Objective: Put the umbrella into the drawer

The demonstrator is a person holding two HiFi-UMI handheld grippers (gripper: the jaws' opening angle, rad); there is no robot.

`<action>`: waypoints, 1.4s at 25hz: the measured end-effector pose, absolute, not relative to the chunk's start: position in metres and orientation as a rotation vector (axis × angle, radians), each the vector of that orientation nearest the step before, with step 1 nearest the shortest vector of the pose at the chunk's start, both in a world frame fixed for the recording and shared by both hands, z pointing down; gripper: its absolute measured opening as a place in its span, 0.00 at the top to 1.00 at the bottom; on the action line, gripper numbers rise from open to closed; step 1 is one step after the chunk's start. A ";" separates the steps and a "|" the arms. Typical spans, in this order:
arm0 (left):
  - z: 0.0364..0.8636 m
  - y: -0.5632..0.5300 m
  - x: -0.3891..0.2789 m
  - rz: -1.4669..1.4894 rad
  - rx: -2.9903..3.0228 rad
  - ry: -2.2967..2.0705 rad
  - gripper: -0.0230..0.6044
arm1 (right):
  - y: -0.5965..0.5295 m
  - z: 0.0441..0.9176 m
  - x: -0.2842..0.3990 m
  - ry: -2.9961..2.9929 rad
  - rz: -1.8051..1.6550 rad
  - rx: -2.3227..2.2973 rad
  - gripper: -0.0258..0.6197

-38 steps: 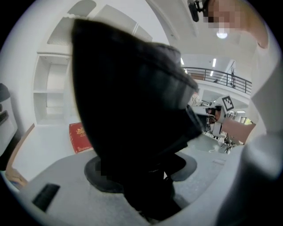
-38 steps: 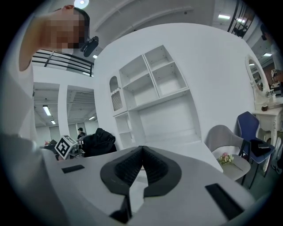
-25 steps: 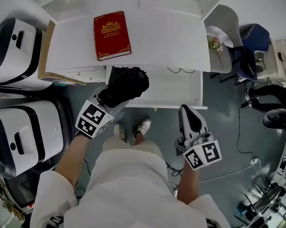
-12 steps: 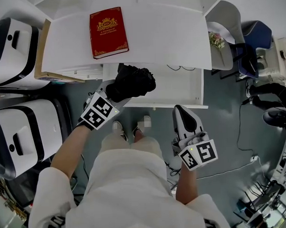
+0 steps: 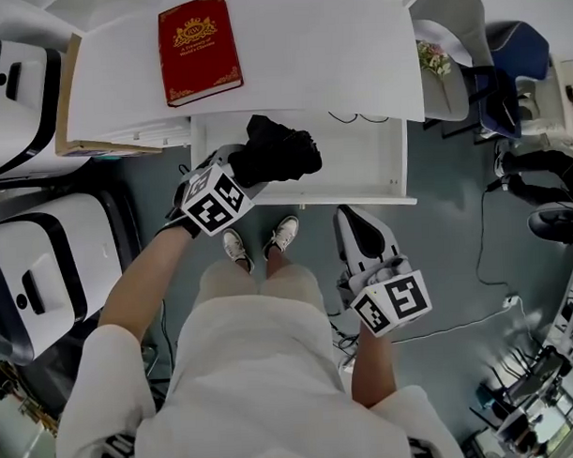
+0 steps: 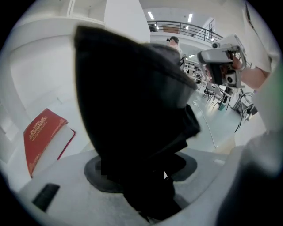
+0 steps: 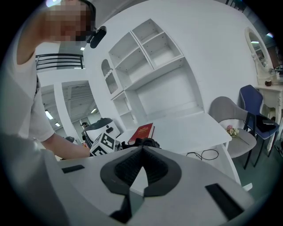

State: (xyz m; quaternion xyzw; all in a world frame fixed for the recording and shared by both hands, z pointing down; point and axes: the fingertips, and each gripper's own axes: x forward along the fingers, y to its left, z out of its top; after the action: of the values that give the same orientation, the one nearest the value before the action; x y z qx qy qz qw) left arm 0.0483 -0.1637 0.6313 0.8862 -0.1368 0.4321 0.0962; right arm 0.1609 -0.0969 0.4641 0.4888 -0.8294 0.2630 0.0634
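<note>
A folded black umbrella is clamped in my left gripper, whose jaws are shut on it. It hangs over the left part of the open white drawer below the desk top. In the left gripper view the umbrella fills the middle and hides the gripper's pads. My right gripper is in front of the drawer's front edge, shut and empty. In its own view the right gripper points towards the desk, with the umbrella just beyond it.
A red book lies on the desk top. A thin cable lies at the drawer's back. White machines stand at the left. A grey chair stands at the right. The person's shoes are below the drawer front.
My left gripper has sunk and tipped downward with the umbrella, which now sits lower over the drawer. The right gripper has dropped slightly. The view has shifted towards the drawer.
</note>
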 end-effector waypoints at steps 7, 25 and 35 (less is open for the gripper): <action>0.667 -0.165 0.060 1.391 2.582 -0.349 0.55 | -0.093 0.470 0.169 -2.500 0.814 1.444 0.96; 0.725 -0.184 0.099 1.520 2.540 -0.288 0.55 | -0.083 0.490 0.201 -2.447 0.877 1.464 0.96; 0.744 -0.196 0.108 1.597 2.533 -0.260 0.55 | -0.084 0.503 0.206 -2.448 0.922 1.474 0.96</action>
State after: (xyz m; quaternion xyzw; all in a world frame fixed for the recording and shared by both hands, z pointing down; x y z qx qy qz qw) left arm 0.1080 -0.1956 0.7444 0.8408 -0.0862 0.5301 0.0678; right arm 0.2057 -0.0840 0.5029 0.4898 -0.8134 0.3061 0.0693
